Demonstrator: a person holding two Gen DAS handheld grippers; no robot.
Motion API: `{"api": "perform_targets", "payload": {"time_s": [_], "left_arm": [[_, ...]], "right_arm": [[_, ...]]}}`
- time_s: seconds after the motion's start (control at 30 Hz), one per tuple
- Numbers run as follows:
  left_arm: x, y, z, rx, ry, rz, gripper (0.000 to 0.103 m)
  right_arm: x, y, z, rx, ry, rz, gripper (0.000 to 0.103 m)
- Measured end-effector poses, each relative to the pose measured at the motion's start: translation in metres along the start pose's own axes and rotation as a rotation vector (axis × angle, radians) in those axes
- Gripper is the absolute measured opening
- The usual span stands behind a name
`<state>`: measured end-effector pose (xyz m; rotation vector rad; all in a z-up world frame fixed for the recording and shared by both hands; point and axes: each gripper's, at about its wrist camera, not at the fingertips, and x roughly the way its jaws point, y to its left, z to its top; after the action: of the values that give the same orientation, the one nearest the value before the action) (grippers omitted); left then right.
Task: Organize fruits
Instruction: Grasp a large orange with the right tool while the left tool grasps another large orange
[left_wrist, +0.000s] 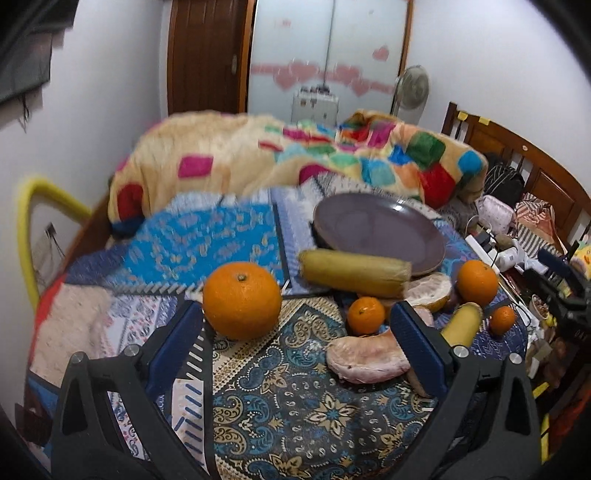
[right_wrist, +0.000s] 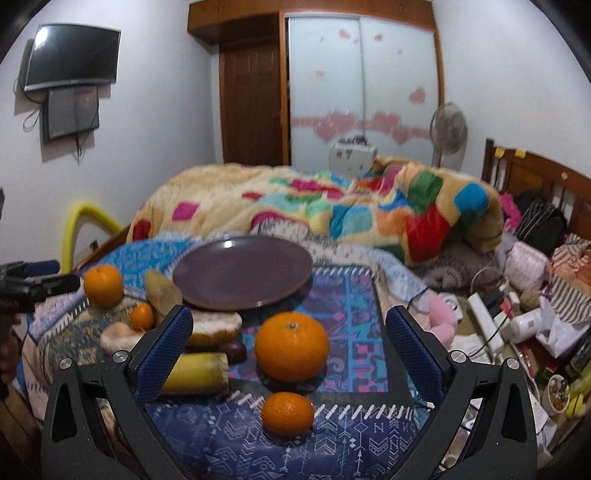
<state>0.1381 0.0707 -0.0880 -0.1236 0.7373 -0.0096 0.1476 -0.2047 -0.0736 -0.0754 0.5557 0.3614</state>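
A purple plate (left_wrist: 380, 229) (right_wrist: 243, 271) lies empty on the patterned cloths on the bed. In the left wrist view, a large orange (left_wrist: 242, 300) sits just ahead of my open, empty left gripper (left_wrist: 295, 325). A long yellow fruit (left_wrist: 354, 272), pomelo pieces (left_wrist: 369, 360), a small orange (left_wrist: 366, 315) and another large orange (left_wrist: 477, 282) lie to the right. In the right wrist view, my right gripper (right_wrist: 290, 332) is open and empty, with a large orange (right_wrist: 291, 346) between its fingers and a small orange (right_wrist: 288, 413) nearer. A banana piece (right_wrist: 199, 373) lies left.
A folded colourful blanket (right_wrist: 332, 206) lies behind the plate. Clutter with a power strip (right_wrist: 484, 317), bags and a pink toy (right_wrist: 441, 314) fills the right side. A wooden headboard (right_wrist: 535, 177) stands at the right. A yellow tube (left_wrist: 26, 236) arches at the left.
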Motion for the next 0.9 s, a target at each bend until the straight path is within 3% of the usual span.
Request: {"api": "perform_targets", "payload": {"time_s": [0.13, 0.27, 0.4, 0.57, 0.67, 0.73, 0.9], "left_arm": [[0.02, 0.012, 0.006, -0.029, 0.077, 0.036, 0.103], [0.04, 0.021, 0.009, 0.007, 0.114, 0.119, 0.103], [0.062, 0.034, 0.013, -0.023, 0.214, 0.078, 0.103], [0.069, 0.038, 0.02, 0.008, 0.189, 0.087, 0.103], [0.078, 0.04, 0.022, -0.003, 0.226, 0.062, 0.103], [0.084, 0.041, 0.021, -0.01, 0.249, 0.086, 0.103], [0.096, 0.049, 0.017, -0.028, 0.28, 0.074, 0.091]], "right_arm": [[0.017, -0.006, -0.003, 0.014, 0.084, 0.051, 0.103], [0.029, -0.009, -0.001, -0.012, 0.138, 0.057, 0.101], [0.04, -0.007, -0.001, -0.031, 0.19, 0.08, 0.092], [0.056, -0.012, 0.001, -0.015, 0.242, 0.103, 0.078], [0.062, -0.011, 0.0, -0.026, 0.263, 0.104, 0.073], [0.067, -0.009, -0.002, -0.03, 0.286, 0.11, 0.072], [0.079, -0.008, -0.006, -0.033, 0.332, 0.116, 0.067]]}}
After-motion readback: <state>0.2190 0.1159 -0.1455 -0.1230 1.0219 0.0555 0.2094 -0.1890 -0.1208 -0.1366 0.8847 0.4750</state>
